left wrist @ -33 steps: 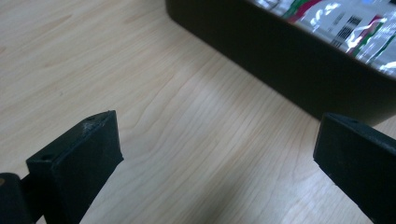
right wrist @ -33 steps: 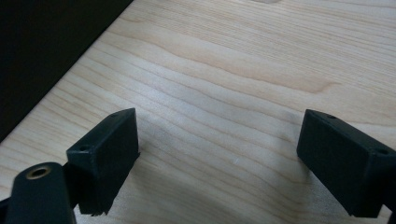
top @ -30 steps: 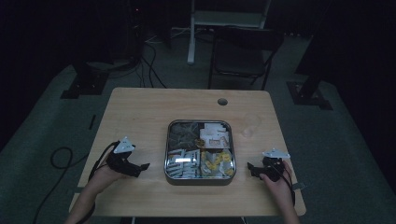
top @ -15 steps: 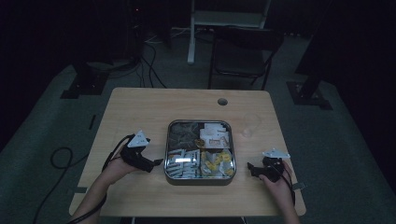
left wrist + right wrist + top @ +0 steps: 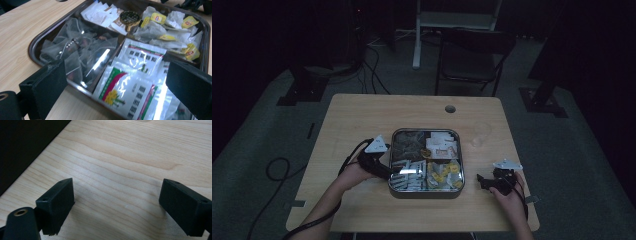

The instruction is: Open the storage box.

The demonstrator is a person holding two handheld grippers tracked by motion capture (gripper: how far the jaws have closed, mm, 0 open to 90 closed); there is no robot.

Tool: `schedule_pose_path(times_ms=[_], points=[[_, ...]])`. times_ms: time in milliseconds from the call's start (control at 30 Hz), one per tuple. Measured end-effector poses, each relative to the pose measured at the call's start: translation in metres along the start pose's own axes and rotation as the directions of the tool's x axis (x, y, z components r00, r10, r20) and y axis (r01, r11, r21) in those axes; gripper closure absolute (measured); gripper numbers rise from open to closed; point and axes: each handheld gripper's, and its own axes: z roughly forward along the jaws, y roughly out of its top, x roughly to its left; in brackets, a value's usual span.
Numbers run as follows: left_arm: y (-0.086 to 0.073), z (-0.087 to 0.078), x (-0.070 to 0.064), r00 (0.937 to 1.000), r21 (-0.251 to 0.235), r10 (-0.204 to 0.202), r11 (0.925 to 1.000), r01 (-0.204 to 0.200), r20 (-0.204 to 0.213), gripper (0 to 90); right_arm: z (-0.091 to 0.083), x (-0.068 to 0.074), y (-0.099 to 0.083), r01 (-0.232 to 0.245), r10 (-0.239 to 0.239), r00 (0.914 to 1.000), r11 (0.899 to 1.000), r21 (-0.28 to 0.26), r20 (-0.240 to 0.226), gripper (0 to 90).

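In the high view, the left gripper (image 5: pixel 384 170) sits at the left rim of the dark square metal tray (image 5: pixel 393 155), a four-compartment tray of tea bags and sachets on the pale wooden table (image 5: pixel 362 115). Its tip reaches the tray's near-left compartment, where the white and green foil sachets (image 5: pixel 409 172) lie. The right gripper (image 5: pixel 484 181) rests on the table well apart from the tray's right side, with a clear plastic cup (image 5: pixel 479 134) beyond it.

In the left gripper view, the two black jaws stand wide apart and hold nothing. Between and just ahead of them lie the white and green foil sachets (image 5: pixel 130 92). Ahead and to the left is a compartment of translucent mesh tea bags (image 5: pixel 77 52); farther ahead, white paper sachets (image 5: pixel 100 15) with a round gold-coloured disc (image 5: pixel 129 17) beside them; ahead to the right, yellow-tagged tea bags (image 5: pixel 170 30).

In the right gripper view, the jaws are spread wide and empty, hovering over the bare wood of the table (image 5: pixel 120 165), whose edge runs to their left.
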Motion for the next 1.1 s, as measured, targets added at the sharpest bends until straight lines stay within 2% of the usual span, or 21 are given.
schedule_pose_path(times_ms=[400, 600, 967, 1000, 1100], points=[[0.016, 0.022, -0.004, 0.9992, 0.0, 0.025, 0.9997, -0.025, 0.032, 4.1, 0.0, 0.0, 0.0, 0.0, 0.0, 1.0, 1.0, 0.0, 0.0, 12.4], [0.021, 0.034, -0.004, 0.9986, -0.015, 0.009, 0.9998, -0.008, 0.052, 5.6, 0.0, 0.0, 0.0, 0.0, 0.0, 1.0, 1.0, 0.0, 0.0, 12.4], [0.033, 0.054, -0.008, 0.9958, 0.001, 0.039, 0.9992, -0.04, 0.083, 8.3, 0.0, 0.0, 0.0, 0.0, 0.0, 1.0, 1.0, 0.0, 0.0, 12.4], [0.034, 0.055, -0.009, 0.9958, -0.002, 0.044, 0.999, -0.044, 0.081, 12.6, 0.0, 0.0, 0.0, 0.0, 0.0, 1.0, 1.0, 0.0, 0.0, 12.4], [0.038, 0.06, -0.01, 0.9941, -0.007, 0.053, 0.9986, -0.053, 0.095, 14.1, 0.0, 0.0, 0.0, -0.001, 0.001, 1.0, 1.0, -0.001, 0.0, 12.4]])
